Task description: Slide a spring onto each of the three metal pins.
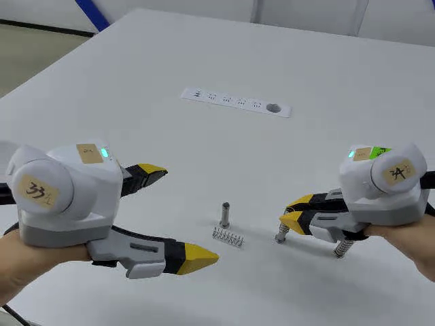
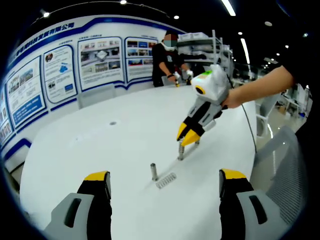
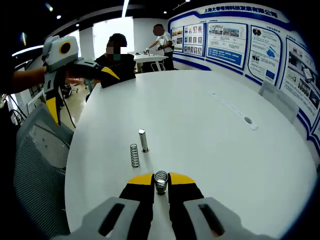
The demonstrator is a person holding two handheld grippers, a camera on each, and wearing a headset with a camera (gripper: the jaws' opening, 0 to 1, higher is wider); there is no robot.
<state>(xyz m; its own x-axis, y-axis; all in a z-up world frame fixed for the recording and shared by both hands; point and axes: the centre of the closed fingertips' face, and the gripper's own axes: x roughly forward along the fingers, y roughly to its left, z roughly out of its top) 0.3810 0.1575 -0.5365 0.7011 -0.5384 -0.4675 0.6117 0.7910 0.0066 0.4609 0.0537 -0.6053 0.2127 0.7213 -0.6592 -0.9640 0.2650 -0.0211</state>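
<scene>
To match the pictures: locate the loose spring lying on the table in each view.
Head view: loose spring lies low centre, just below the bare pin.
Left gripper view: below centre, right of that pin.
Right gripper view: left of centre, left of that pin.
Shared landmark: the bare pin.

Head view is looking steeply down on the white worktop [image 1: 204,61] from close above; both low gripper views are facing inward, sharing the bare pin [image 2: 154,171].
</scene>
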